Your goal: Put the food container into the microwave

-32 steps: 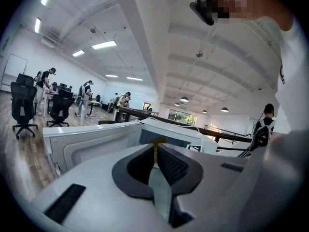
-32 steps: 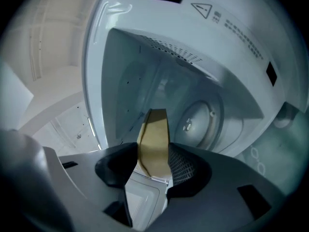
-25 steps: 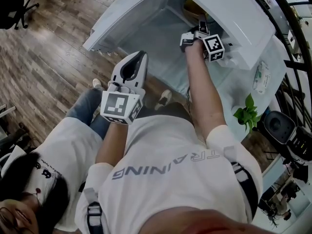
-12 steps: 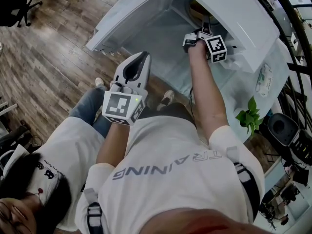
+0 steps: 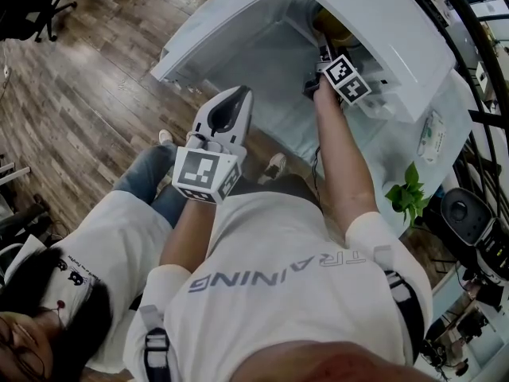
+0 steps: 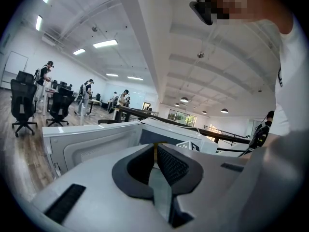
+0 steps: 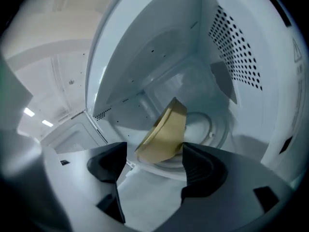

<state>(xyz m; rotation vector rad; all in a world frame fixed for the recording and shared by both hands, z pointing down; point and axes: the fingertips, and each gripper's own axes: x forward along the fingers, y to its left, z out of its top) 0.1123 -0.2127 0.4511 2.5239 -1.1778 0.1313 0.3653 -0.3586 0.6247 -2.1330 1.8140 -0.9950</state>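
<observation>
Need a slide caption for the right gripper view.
Right hand-held gripper, jaws apart, facing a tilted tan bowl by the turntable inside the white microwave.

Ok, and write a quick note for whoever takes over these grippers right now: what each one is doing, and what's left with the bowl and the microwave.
Left gripper: shut, empty, held in front of the body, clear of the microwave.
Right gripper: open, at the microwave's mouth, jaws apart just short of the bowl.
Bowl: inside, on the glass turntable; looks released.
Door: wide open, on the left.
Done: bowl is in.
Left: pull the right gripper out, then probably shut the door.
</observation>
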